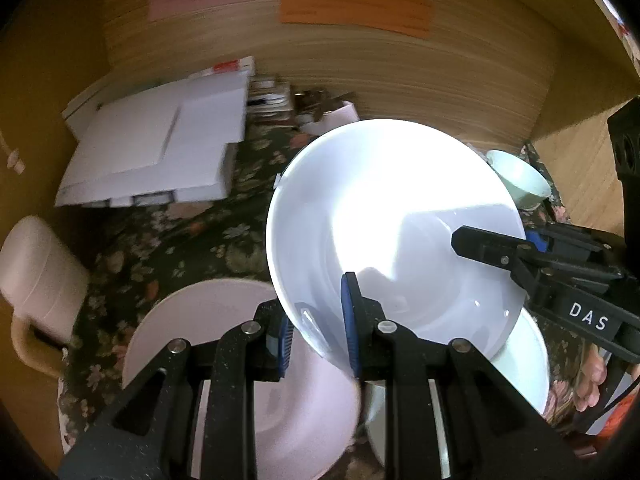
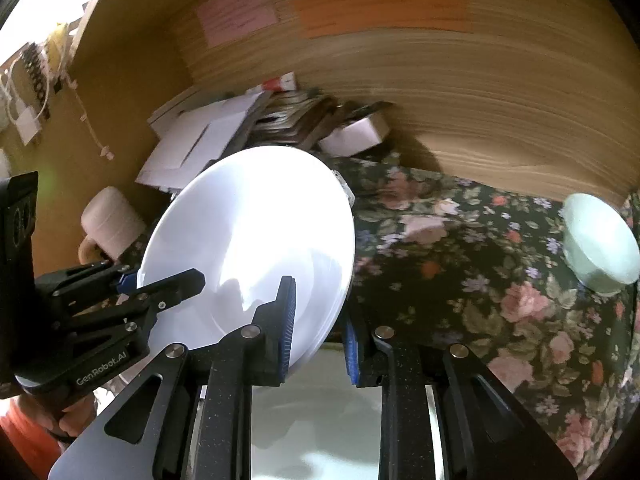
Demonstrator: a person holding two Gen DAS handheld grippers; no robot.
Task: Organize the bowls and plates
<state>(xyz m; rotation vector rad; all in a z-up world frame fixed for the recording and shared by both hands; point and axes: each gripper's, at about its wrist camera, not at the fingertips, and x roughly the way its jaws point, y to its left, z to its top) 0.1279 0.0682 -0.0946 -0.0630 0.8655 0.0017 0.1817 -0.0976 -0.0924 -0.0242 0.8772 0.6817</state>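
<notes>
We worked over a floral tablecloth [image 2: 460,264] against a wood-panelled wall [image 1: 400,76] bearing coloured paper notes [image 1: 352,8]. Our left gripper [image 1: 320,328] and right gripper [image 2: 320,328] each pinched the rim of the white plate [image 1: 392,216], tilted above a pink plate [image 1: 200,312] and a pale plate [image 1: 528,360]. A small green bowl [image 2: 600,244] sat well apart to the right, with open cloth between. White boxes [image 1: 160,148] crowded the back-left corner.

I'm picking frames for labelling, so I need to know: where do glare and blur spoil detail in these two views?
Left wrist view: glare burns out the middle of the white plate, and the papers behind are smeared by motion. Right wrist view: the same plate is blown out too, the notes on the wall are unreadable, and the green bowl is soft near the bent edge.
</notes>
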